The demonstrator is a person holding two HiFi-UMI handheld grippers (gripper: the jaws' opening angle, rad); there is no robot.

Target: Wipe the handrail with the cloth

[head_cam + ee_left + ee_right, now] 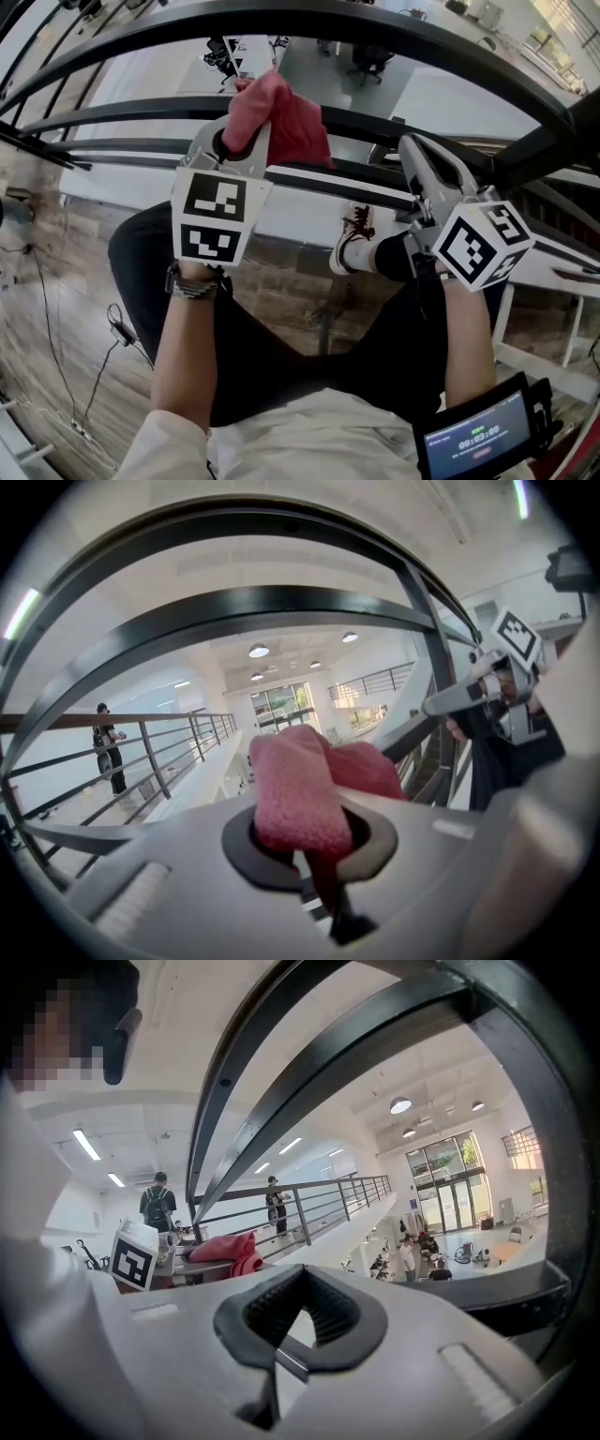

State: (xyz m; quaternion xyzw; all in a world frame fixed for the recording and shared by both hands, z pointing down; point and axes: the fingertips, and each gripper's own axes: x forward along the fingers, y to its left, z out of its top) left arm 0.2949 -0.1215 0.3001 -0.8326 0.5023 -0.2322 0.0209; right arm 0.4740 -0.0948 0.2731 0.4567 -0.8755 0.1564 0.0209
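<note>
My left gripper is clenched on the cloth — a pink, fuzzy fold fills the hollow between its pads and bulges out past the jaws. In the head view the cloth is bunched over a dark bar of the handrail, with the gripper coming at it from the near side and the rest of the fabric draped across the bar to the right. More curved dark bars arch above and below this one.

My right gripper is closed with nothing in it: its jaws meet at the seam, and through the gap left by the ribbed pads I see only the pale wall beyond. In the head view its tip sits near the same run of rail, to the right of the cloth and apart from it; I cannot tell whether it touches the bar. From its own view the cloth shows off to the left, lying on the rail beside the left gripper's marker cube.

Below the grippers, in the head view, are the person's forearms, a wristband on the left one and a small screen strapped to the right. A sneaker shows between the arms — beyond the rail the floor drops away to a lower level.
</note>
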